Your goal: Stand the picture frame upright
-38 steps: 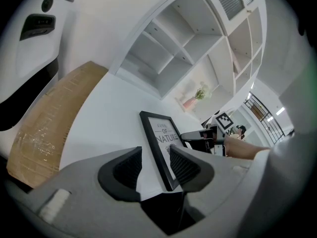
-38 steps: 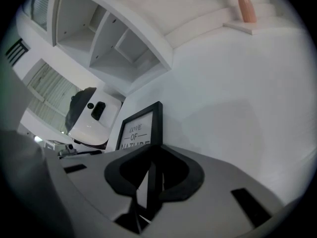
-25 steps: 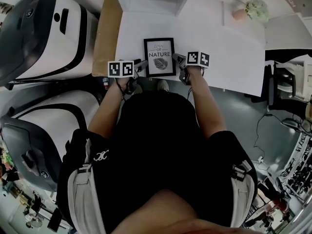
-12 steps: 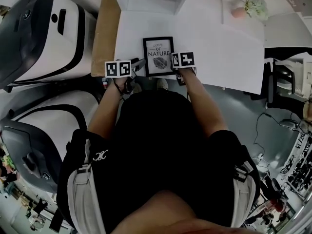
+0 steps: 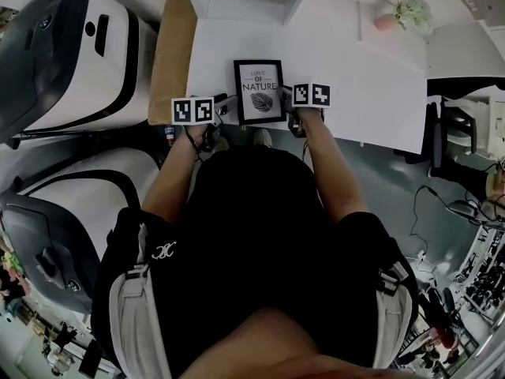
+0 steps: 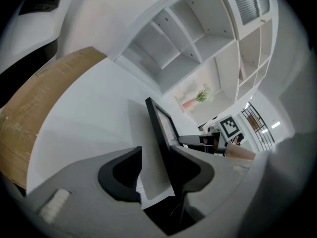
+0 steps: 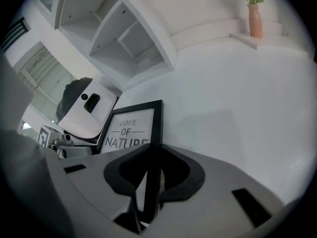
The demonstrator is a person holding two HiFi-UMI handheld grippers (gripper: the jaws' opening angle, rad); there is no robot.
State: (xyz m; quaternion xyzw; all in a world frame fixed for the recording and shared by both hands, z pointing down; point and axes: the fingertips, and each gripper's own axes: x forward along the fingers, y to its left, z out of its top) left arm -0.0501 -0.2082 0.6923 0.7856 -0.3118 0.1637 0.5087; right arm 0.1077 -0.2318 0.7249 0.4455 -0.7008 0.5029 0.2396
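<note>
2 side edges of the black rectangular picture frame (image 5: 259,91) are being pinched by left tongs (image 6: 156,170) and right tongs (image 7: 151,170); it is probably handling light, stiff, fragile.

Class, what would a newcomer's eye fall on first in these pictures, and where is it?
The black frame reading LOVE OF NATURE stands out at the white table's near edge, gripped on either side by the left gripper and right gripper. Two big white-and-black machines sit left of it.
</note>
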